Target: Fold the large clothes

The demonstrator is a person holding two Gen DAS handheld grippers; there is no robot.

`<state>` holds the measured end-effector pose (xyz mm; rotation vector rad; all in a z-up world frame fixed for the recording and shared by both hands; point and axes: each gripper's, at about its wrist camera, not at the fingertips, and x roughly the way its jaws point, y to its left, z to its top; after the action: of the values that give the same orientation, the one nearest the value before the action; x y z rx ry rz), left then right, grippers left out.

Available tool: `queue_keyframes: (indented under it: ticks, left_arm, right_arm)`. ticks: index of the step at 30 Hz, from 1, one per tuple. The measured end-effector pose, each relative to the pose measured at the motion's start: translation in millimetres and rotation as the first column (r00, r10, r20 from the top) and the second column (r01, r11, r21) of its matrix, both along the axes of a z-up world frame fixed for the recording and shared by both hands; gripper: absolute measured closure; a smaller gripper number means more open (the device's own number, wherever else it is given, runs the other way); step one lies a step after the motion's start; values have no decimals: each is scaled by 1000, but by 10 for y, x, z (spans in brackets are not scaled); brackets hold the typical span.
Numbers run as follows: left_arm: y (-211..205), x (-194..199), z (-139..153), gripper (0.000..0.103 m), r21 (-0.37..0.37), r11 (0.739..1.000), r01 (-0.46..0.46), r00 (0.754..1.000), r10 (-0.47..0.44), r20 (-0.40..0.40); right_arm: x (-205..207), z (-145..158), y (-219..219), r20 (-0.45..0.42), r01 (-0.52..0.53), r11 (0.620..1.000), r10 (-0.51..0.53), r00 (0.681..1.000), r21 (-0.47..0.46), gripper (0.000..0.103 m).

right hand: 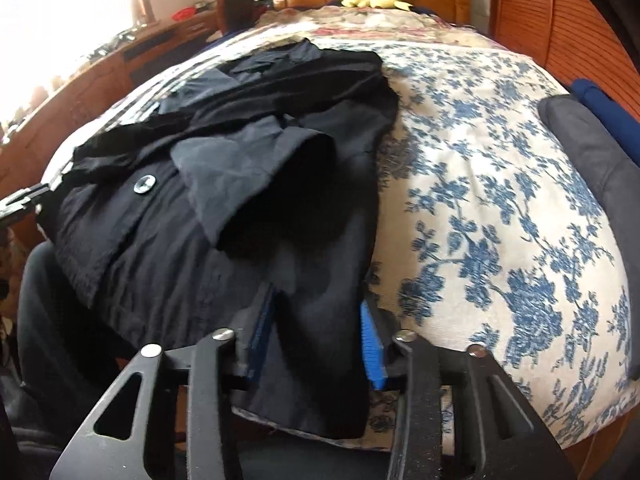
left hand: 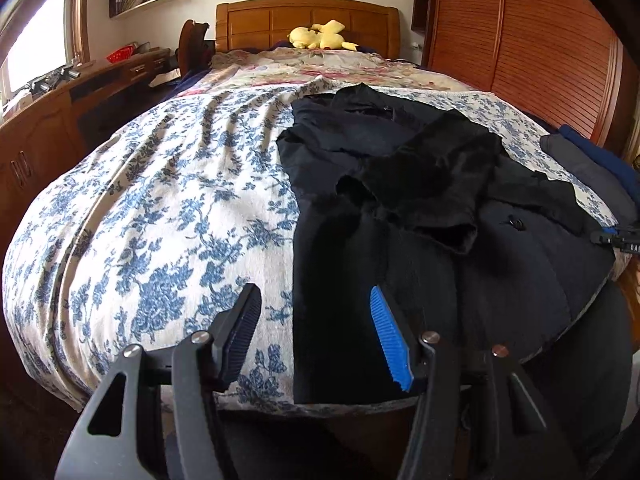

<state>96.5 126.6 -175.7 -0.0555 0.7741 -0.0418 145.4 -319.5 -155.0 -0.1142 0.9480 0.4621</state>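
Bedroom: floral bedspread point(left hand: 160, 208), wooden headboard point(left hand: 308, 20) far ahead. Black coat point(left hand: 400, 200) before left gripper point(left hand: 316, 336), jaws apart, empty. Right gripper point(right hand: 316, 336) straddles coat hem, grip uncertain.

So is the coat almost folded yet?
Partly. The coat lies on the bed with a sleeve already folded across it. Both grippers, left and right, sit open at its bottom hem. Folding the body up is left.
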Motion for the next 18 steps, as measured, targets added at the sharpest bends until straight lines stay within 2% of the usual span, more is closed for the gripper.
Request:
queue_keyframes:
  ticks: [4,11,13,18]
  left_arm:
    - [2,-54,-54,60,-24,1000,14,1000,-15,-4]
    - [34,-121,-129,61,-21,1000,15,999,-16,-27]
    - [46,-149,-169,68,-30,999,21,999,-22,-37]
    - [57,-175,-226,74,-53,998,27,998,-30,-49]
  right_arm:
    - [-68,160,90,43,-42,996,38,998,82,74]
    - [-70,195,166,45,-28,998,25,999,63,74]
    - [-47,155,146,37,-12,999,10,999,50,74]
    - [-49,44,68,17,27,1000,-27,999,1,73]
